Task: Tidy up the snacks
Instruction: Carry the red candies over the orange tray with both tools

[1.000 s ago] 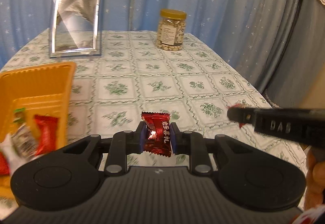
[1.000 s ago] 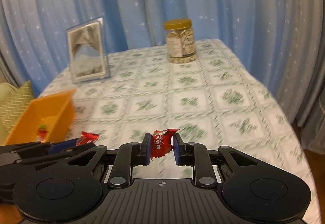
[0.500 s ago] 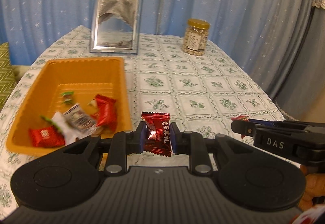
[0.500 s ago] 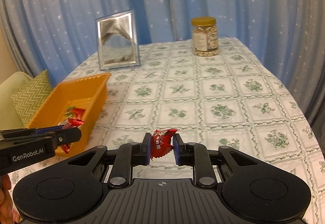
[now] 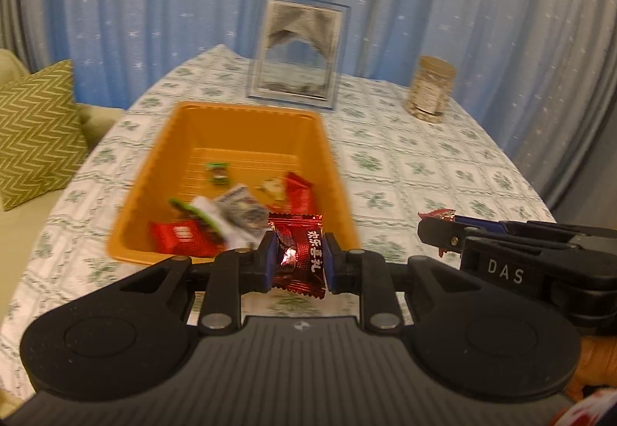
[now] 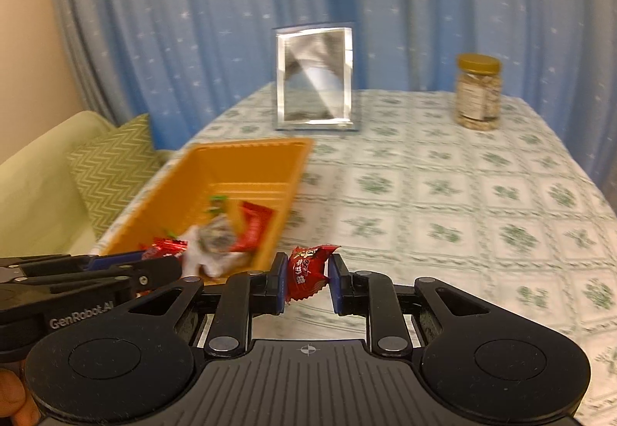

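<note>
While pinched in each gripper (image 5: 299, 259) (image 6: 307, 282), crinkly red foil candy (image 5: 297, 252).

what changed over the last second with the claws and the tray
Both claws swung toward the orange tray: a second ago it sat cut off at each view's left edge, now it lies ahead. The left claw is at its near rim, the right claw beside its near corner. Nothing was let go: each stays shut on its red candy. Frame and jar unmoved.

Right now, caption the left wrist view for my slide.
Left tool shut on a red candy, near the orange tray's front edge.
</note>
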The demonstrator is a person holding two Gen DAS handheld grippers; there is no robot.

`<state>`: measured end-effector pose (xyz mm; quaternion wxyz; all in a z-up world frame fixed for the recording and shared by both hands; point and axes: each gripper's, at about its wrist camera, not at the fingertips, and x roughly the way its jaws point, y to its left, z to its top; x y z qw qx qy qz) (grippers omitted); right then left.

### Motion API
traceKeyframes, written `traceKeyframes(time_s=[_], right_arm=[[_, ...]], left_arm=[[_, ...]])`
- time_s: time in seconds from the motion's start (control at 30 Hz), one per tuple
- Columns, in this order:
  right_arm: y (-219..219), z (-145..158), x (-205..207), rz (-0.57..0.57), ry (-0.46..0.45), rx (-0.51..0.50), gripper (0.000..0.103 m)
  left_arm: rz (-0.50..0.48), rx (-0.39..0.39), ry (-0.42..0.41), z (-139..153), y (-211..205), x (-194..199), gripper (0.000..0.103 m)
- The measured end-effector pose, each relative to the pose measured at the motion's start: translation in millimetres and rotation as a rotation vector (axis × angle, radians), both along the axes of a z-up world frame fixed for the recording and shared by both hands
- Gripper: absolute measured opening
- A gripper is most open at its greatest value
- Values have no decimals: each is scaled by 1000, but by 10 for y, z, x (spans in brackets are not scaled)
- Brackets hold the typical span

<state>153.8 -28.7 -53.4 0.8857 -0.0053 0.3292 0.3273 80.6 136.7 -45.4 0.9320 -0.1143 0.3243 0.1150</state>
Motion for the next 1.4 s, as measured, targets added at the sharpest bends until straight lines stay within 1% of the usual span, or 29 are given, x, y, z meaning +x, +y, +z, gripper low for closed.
traceKeyframes(time_s=[0.27,0.43,0.63,1.1,1.4], right_arm=[[419,-24,-84,67,-14,-8,22],[586,-50,-95,93,-21,-15,22],[721,-75,-68,109,-28,-27,22],[890,-70,181,132,-69,-50,22],[994,-71,566,114,-54,-33,22]], left_arm=[[64,1,-1,27,416,-146,22],[89,0,-8,40,598,-185,22],[97,3,-15,72,758,-174,22],[59,11,-13,-2,918,130,22],[56,11,-10,-110,1126,408,22]])
